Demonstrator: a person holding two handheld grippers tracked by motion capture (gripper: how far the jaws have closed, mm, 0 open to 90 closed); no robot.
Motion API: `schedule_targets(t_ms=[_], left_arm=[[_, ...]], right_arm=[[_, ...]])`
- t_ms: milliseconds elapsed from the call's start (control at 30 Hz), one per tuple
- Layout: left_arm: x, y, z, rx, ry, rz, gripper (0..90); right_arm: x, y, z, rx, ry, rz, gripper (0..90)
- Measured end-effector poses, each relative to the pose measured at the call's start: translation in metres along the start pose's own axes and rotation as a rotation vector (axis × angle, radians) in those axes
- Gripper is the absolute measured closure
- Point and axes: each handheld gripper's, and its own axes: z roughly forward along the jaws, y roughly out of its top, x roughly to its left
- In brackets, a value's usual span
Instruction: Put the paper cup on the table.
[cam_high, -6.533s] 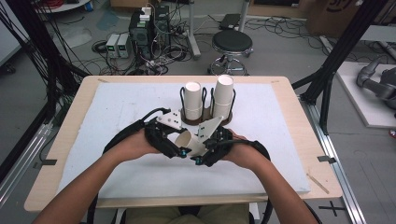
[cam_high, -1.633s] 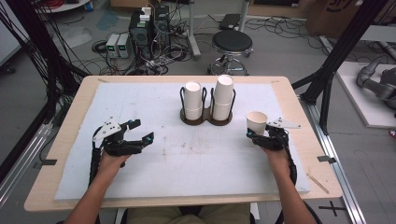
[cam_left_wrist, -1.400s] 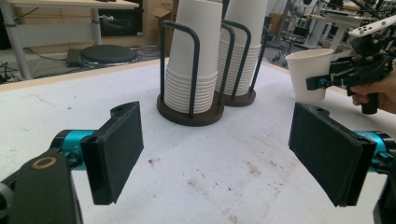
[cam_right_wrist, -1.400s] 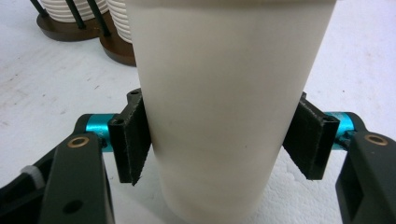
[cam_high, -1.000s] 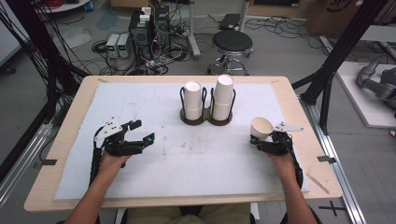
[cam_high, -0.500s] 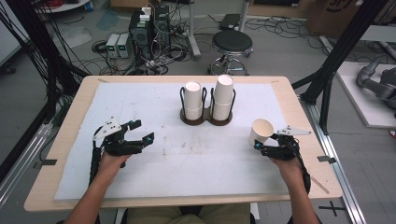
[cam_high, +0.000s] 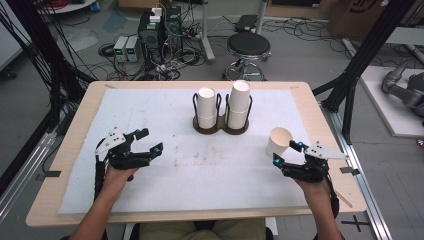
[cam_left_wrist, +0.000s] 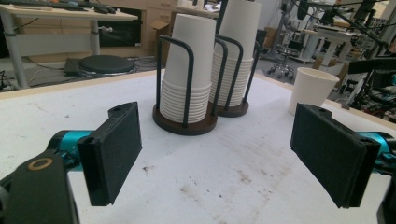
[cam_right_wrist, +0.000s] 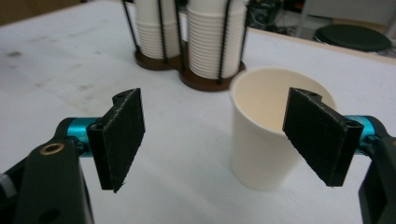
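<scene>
A single white paper cup (cam_high: 279, 142) stands upright on the white mat at the right. My right gripper (cam_high: 287, 153) sits just behind it, open; its jaws have just been opening and the cup (cam_right_wrist: 261, 140) stands free just beyond the pads, a little right of centre. A dark wire holder (cam_high: 221, 127) at the table's middle back carries two stacks of cups (cam_high: 206, 107) (cam_high: 239, 102). My left gripper (cam_high: 151, 140) hovers at the left, open; its jaws have just been opening with nothing between them (cam_left_wrist: 219, 158). It faces the holder (cam_left_wrist: 187, 126) and the lone cup (cam_left_wrist: 314, 91).
The white mat (cam_high: 200, 175) covers most of the wooden table (cam_high: 75, 150). Black frame poles rise at both sides. A stool (cam_high: 248, 46), cables and electronics boxes lie on the floor beyond the far edge.
The right gripper let go of the tilted cup, which now stands upright on the mat, and the right hand drew back toward the near edge. The left hand stayed put.
</scene>
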Motion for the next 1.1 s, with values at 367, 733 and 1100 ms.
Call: schedule_targets(t_ms=[367, 733, 1100], left_arm=[[-0.004, 0.0, -0.002, 0.019, 0.016, 0.013, 16.8], [-0.006, -0.001, -0.01, 0.012, 0.01, 0.023, 16.8], [-0.005, -0.001, -0.014, 0.007, 0.026, 0.021, 16.8]], right_arm=[[0.008, 0.004, 0.003, -0.036, 0.074, 0.002, 21.7], [0.013, 0.008, 0.009, -0.046, 0.081, -0.008, 21.7], [0.013, 0.008, 0.015, -0.031, 0.081, -0.022, 21.7]])
